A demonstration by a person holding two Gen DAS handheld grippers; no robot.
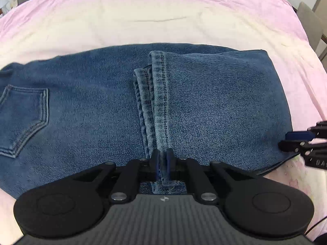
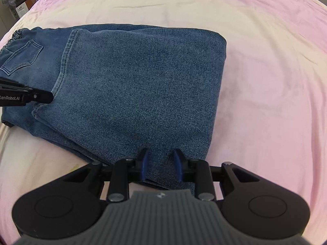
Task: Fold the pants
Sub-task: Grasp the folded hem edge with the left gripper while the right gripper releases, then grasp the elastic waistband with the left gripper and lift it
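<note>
While my left tongs (image 1: pixel 162 161) pinched the folded blue denim pants' (image 1: pixel 214 102) hem, my right tongs (image 2: pixel 161 163) stood parted astride their fold.

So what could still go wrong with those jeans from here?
The left gripper pinches only the hem edges of the jeans, so a layer might slip out when lifted. The right gripper sits open around the folded edge; closing there might catch only some layers and skew the fold.
</note>
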